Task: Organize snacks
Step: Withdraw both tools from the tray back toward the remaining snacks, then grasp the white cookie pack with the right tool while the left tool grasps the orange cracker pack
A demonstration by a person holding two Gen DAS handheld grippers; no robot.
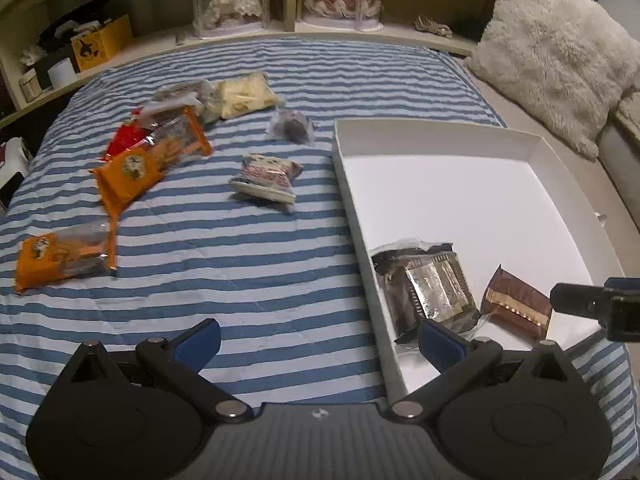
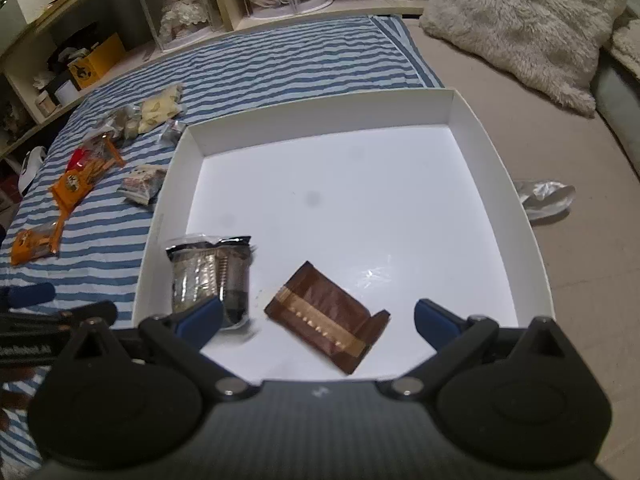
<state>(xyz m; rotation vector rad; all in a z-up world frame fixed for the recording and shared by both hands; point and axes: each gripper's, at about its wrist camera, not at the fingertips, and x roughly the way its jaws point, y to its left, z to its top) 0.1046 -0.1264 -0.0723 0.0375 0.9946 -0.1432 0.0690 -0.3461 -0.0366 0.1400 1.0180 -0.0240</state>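
Note:
A white box sits on the striped bedspread. Inside it lie a silver-black packet and a brown packet. Loose on the bedspread are orange packets, a red one, a pale yellow bag, a dark wrapped snack and a pink-white packet. My left gripper is open over the box's near left edge, holding nothing. My right gripper is open just above the brown packet. The right gripper's tip shows in the left wrist view.
A fluffy white pillow lies at the right. Shelves behind the bed hold doll cases and a yellow box. A crumpled clear wrapper lies right of the white box.

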